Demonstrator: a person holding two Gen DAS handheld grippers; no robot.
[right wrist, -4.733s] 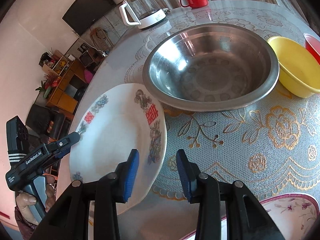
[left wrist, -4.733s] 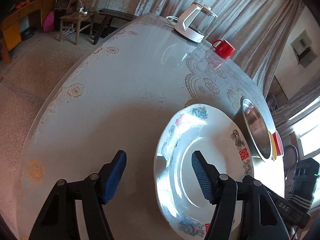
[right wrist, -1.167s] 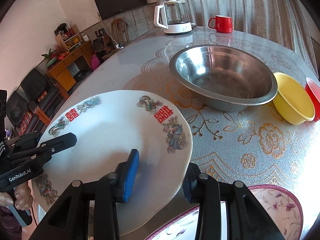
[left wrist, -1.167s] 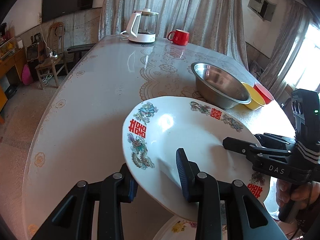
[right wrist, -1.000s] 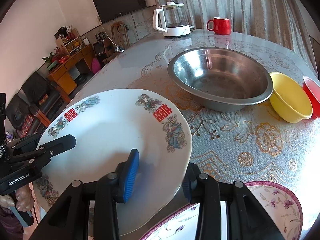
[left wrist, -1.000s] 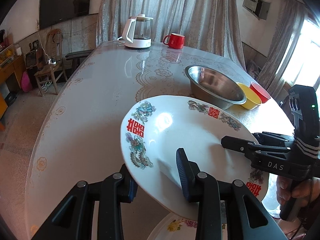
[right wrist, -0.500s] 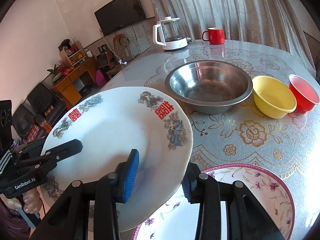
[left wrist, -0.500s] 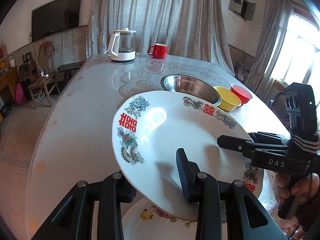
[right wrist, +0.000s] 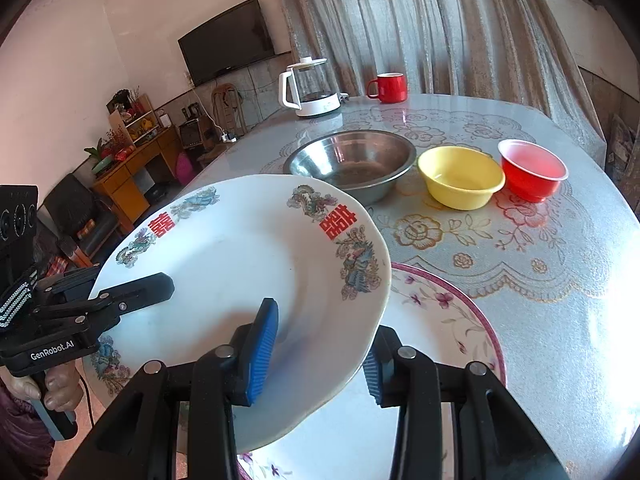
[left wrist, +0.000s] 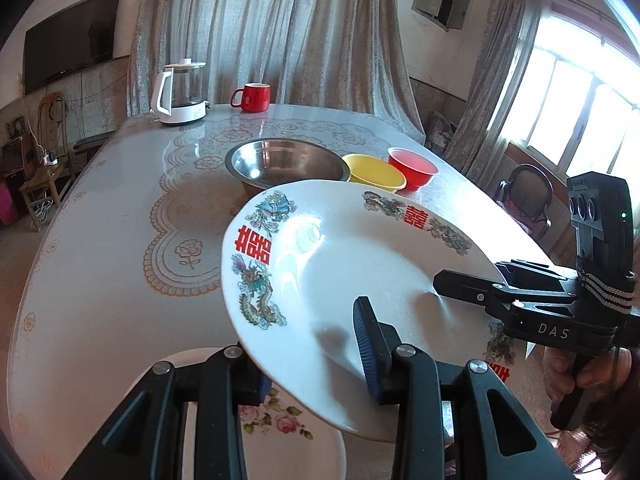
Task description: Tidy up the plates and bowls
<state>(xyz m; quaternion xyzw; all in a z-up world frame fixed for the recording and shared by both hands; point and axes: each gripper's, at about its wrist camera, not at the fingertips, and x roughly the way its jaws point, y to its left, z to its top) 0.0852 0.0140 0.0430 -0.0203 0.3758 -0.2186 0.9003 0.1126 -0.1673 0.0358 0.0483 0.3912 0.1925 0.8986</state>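
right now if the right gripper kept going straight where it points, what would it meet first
Likely the table just short of the steel bowl; depth is unclear. The right gripper already clamps the white plate.

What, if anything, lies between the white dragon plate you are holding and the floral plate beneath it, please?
Nothing visible. The white dragon plate hangs tilted in both tongs, left and right, above the floral plate, whose exposed surface is bare. The steel bowl, yellow bowl and red bowl sit farther back, clear of it.

White dragon-patterned plate (left wrist: 340,264) aloft, tilted
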